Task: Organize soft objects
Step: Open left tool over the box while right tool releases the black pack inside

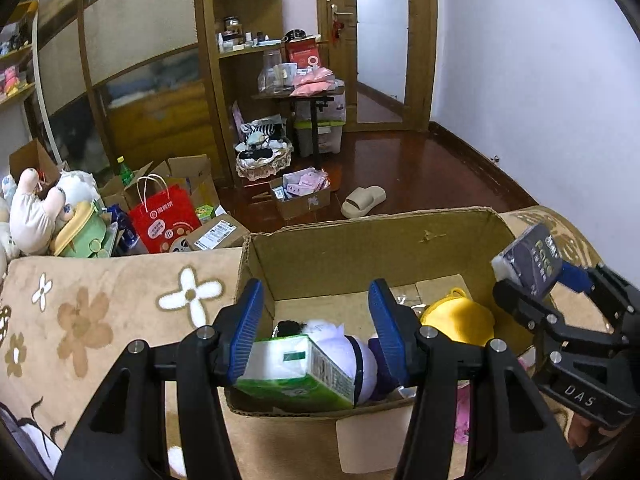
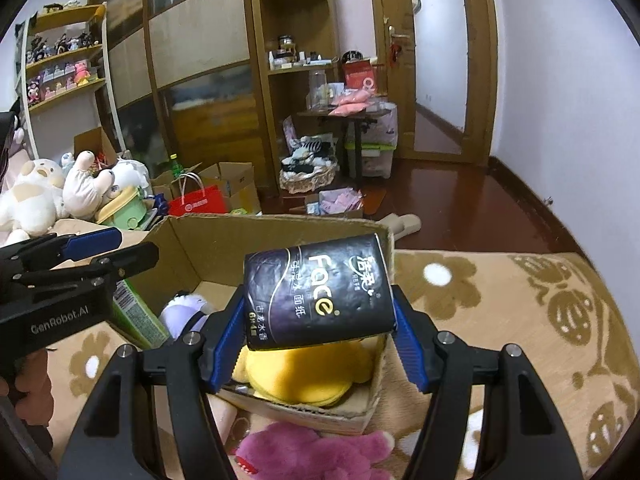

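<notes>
The cardboard box [image 1: 360,248] sat open on the bed's plush, flower-patterned blanket [image 1: 100,312], and it was already getting crowded: a round yellow plush [image 1: 460,320] at one end, a white-and-purple plush [image 1: 352,352] in the middle.

The left tool [image 1: 316,332] was low inside the box, its ribbed blue pads part-closed on a green tissue pack [image 1: 296,372], a soft brick in glossy wrap. The left pad clearly pressed on it; the right pad's contact was hidden from me. The right tool [image 2: 320,332] hung over the box's other end, gripping a black tissue pack [image 2: 320,292], slick printed film, pads squeezed on both sides, jaws fairly wide because the pack is fat.

What I'd worry about: that black pack was right above the domed yellow plush, so if let go there it could roll off the hump and tip over the thin, dented cardboard wall. Slippery film plus squishy contents also means either pack could slide in the pads. A pink plush [image 2: 316,456] lay outside the box, just below the right tool.
</notes>
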Demonstrator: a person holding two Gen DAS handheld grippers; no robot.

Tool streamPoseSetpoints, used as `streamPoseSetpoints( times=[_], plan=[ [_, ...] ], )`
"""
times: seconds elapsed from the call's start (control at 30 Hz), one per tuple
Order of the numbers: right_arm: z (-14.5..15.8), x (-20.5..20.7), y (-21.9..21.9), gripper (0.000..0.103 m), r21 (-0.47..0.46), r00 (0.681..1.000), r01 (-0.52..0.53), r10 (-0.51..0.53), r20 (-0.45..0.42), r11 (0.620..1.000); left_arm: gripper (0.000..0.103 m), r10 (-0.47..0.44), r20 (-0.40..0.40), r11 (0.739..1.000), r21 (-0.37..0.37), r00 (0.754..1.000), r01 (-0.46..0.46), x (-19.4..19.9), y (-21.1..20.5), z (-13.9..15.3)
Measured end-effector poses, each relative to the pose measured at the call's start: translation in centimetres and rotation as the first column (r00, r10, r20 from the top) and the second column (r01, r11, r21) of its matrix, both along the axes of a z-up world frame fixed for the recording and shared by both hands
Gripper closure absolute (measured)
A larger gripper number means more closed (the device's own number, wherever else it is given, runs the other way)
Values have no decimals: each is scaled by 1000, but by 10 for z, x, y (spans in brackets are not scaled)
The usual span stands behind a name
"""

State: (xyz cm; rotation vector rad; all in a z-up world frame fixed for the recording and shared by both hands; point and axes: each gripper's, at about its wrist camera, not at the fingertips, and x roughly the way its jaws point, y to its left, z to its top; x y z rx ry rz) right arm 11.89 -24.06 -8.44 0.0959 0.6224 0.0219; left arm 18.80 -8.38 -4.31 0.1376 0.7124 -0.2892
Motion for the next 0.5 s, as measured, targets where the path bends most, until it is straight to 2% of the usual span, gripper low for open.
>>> streamPoseSetpoints(
  times=[0.2,0.27,0.37,0.5],
  plan=[
    [-1,-1,-2,31,19,1000,-14,14,-5,1000,47,17,-8,1000,7,1000,-17,0,4,1],
    [-1,-2,-1,26,28,1000,-22,22,-5,999,46,20,-15,1000,2,1000,-20,-1,6,1],
    [2,-5,-1,22,28,1000,-22,22,-1,999,36,24,-15,1000,-7,1000,-24,-5,9,5],
    [6,-13,0,15,27,1000,-19,19,1,999,31,33,-18,999,0,999,-33,-10,11,11]
  ],
)
